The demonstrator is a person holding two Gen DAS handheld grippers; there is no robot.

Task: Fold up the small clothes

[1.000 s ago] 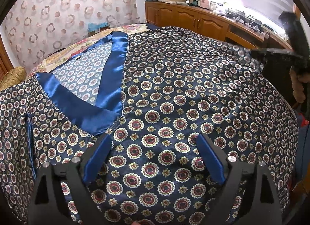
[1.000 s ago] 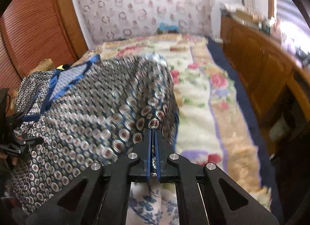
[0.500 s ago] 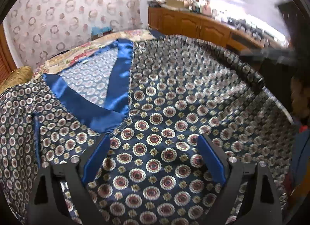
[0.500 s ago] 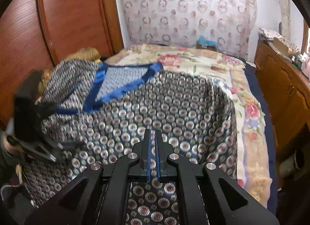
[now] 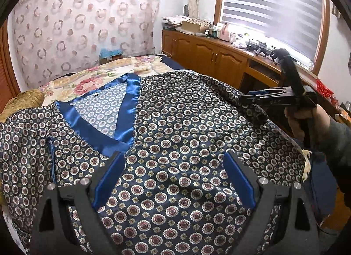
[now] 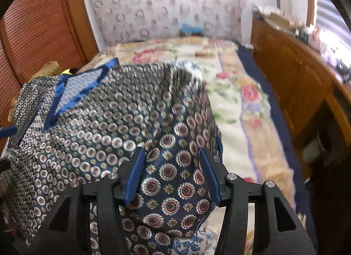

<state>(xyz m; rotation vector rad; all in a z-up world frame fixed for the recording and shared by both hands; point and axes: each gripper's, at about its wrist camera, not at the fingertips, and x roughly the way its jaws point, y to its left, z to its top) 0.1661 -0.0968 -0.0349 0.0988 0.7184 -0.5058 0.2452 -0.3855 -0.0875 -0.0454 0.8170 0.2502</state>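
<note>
A navy satin pyjama top (image 5: 175, 123) with round medallions and a bright blue collar (image 5: 127, 106) lies spread on the bed. My left gripper (image 5: 173, 158) hovers over its front, open, with nothing between the fingers. In the right wrist view the top (image 6: 109, 119) covers the left half of the bed, and its near right corner (image 6: 171, 198) lies between the blue pads of my right gripper (image 6: 172, 152). Those jaws are opening and the pads stand clear of the cloth. The left wrist view shows the right gripper (image 5: 245, 98) from the side, held in a hand (image 5: 307, 119).
A floral bedspread (image 6: 241, 106) shows to the right of the top. Wooden cabinets (image 5: 208, 57) with clutter run under a window blind on the right. A louvred wooden door (image 6: 39, 35) and a golden cushion (image 5: 24, 101) are at the left. A patterned curtain hangs behind.
The right jaws, shut on the top's edge a moment ago, have parted. The right view swung left and back right. The left gripper has risen a little, still open.
</note>
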